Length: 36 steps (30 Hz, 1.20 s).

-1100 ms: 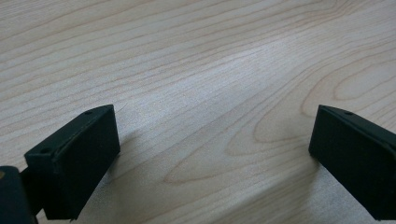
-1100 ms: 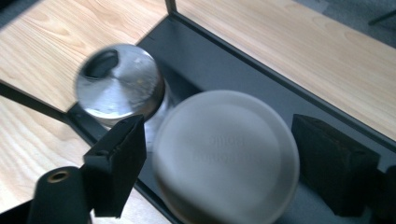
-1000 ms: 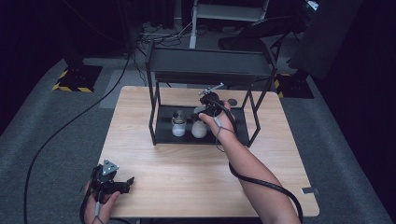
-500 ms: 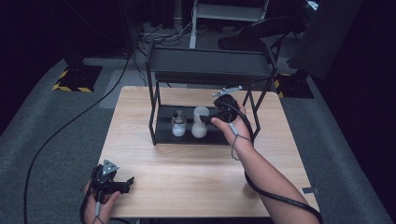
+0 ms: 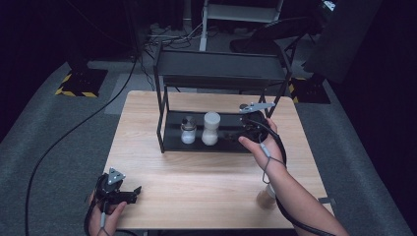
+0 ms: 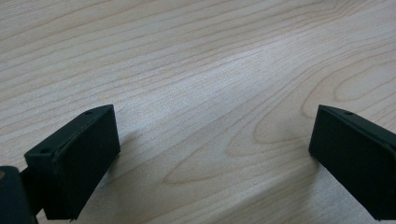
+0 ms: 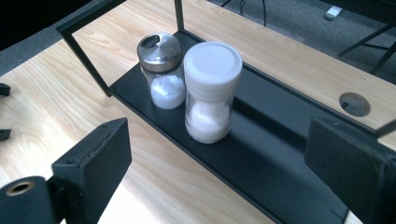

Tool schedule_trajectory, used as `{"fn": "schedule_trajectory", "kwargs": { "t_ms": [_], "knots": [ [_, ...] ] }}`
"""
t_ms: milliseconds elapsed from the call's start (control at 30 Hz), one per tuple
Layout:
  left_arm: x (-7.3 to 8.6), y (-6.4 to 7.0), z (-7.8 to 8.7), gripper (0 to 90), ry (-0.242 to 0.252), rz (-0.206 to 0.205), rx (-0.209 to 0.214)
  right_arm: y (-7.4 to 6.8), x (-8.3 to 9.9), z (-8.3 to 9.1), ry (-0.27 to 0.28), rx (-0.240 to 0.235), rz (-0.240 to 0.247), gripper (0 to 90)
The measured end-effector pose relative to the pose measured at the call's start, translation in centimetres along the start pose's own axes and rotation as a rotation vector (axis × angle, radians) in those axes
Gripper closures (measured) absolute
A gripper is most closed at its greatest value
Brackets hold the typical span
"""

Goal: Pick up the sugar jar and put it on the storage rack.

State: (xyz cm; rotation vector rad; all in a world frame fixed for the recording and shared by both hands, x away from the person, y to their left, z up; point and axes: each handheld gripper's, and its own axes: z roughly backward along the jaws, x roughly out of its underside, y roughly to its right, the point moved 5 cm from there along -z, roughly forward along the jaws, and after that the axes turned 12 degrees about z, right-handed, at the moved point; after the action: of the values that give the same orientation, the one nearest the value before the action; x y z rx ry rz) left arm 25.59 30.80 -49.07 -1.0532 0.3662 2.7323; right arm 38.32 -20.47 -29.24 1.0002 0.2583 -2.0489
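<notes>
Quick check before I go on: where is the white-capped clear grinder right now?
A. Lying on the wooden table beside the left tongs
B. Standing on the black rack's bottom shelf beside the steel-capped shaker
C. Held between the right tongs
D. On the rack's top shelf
B: the white-capped clear grinder stands upright on the black metal rack's bottom shelf, next to the steel-capped glass shaker, and the right tongs are open and holding nothing.

Looks like a lab or recording studio setup, not anybody's home. The pale wood worktop (image 5: pixel 206 187) sits alone on grey carpet (image 5: pixel 54 147) with black curtains all around, thick cables (image 5: pixel 74 132) snaking across the floor, and yellow-black hazard tape on stand bases (image 5: pixel 78 81) at the back. There's metal equipment framing (image 5: pixel 241 10) behind it too.
</notes>
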Motion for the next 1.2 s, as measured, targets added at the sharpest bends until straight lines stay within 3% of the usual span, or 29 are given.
{"fn": "schedule_trajectory", "kwargs": {
  "t_ms": [233,700,1200],
  "knots": [
    [0.0,0.0,0.0,1.2,0.000,0.000,0.001,0.0,1.5,2.5,0.005,0.012,-0.005,6.5],
    [0.0,0.0,0.0,1.2,0.000,0.001,0.000,-0.3,4.1,5.8,0.008,0.013,-0.013,6.1],
    [0.0,0.0,0.0,1.2,0.001,0.001,0.000,-1.3,7.3,8.2,-0.007,0.028,-0.012,5.7]
  ]
}}
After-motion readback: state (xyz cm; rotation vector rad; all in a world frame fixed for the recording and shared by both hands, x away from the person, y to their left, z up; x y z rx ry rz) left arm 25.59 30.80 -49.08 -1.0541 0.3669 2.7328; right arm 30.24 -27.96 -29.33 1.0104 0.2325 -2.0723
